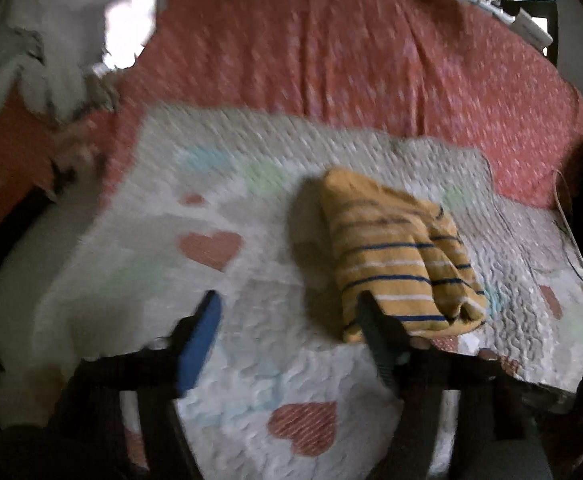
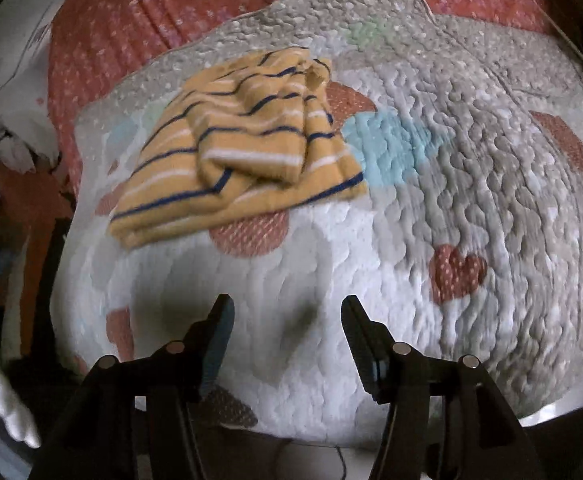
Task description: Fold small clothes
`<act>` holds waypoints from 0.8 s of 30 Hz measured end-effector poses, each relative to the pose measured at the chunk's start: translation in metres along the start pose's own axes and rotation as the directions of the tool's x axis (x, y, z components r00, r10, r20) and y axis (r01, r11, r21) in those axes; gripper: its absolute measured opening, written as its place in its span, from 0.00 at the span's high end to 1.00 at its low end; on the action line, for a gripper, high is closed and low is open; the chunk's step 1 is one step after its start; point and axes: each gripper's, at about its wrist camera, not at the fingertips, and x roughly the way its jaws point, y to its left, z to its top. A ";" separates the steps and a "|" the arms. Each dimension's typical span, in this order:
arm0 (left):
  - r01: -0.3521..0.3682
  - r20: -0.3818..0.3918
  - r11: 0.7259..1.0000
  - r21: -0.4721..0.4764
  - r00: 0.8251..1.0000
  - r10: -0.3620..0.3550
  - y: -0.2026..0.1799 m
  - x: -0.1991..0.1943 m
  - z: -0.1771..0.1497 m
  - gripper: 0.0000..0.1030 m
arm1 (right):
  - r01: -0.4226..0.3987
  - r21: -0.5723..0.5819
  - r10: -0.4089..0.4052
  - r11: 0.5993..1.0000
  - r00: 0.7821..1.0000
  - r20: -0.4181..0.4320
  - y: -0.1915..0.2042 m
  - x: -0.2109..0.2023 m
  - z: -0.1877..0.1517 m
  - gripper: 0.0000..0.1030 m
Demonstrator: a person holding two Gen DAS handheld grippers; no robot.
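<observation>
A small yellow garment with navy and white stripes (image 1: pixel 395 256) lies folded in a bundle on a white quilted mat with hearts (image 1: pixel 219 208). My left gripper (image 1: pixel 289 306) is open and empty above the mat; its right finger overlaps the garment's near edge in the view. In the right wrist view the same garment (image 2: pixel 243 148) lies up and to the left on the mat (image 2: pixel 471 184). My right gripper (image 2: pixel 287 312) is open and empty, well short of the garment.
The mat lies on a bed with a red dotted sheet (image 1: pixel 331 48). A pile of pale clothes (image 1: pixel 39 68) sits at the far left. A cable (image 1: pixel 567 216) runs along the mat's right side. The mat's front edge (image 2: pixel 331 436) is just under my right gripper.
</observation>
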 end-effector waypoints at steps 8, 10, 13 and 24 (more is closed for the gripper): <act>-0.129 0.155 0.991 0.046 0.981 0.120 -0.013 -0.065 0.009 0.00 | 0.026 -0.174 -0.017 0.984 0.999 0.051 0.033 0.000 -0.007 0.40; -0.121 0.139 0.990 0.072 0.984 0.110 -0.019 -0.060 0.016 0.00 | 0.025 -0.170 -0.017 0.985 0.999 0.050 0.031 0.002 -0.004 0.39; -0.098 0.111 0.993 0.065 0.990 0.090 -0.022 -0.049 0.018 0.00 | 0.016 -0.143 -0.012 0.990 0.999 0.032 0.026 0.009 0.004 0.38; -0.039 -0.051 0.990 0.135 0.998 0.046 -0.038 0.031 0.002 0.00 | 0.087 -0.033 -0.083 0.996 0.989 0.120 -0.005 0.000 0.036 0.35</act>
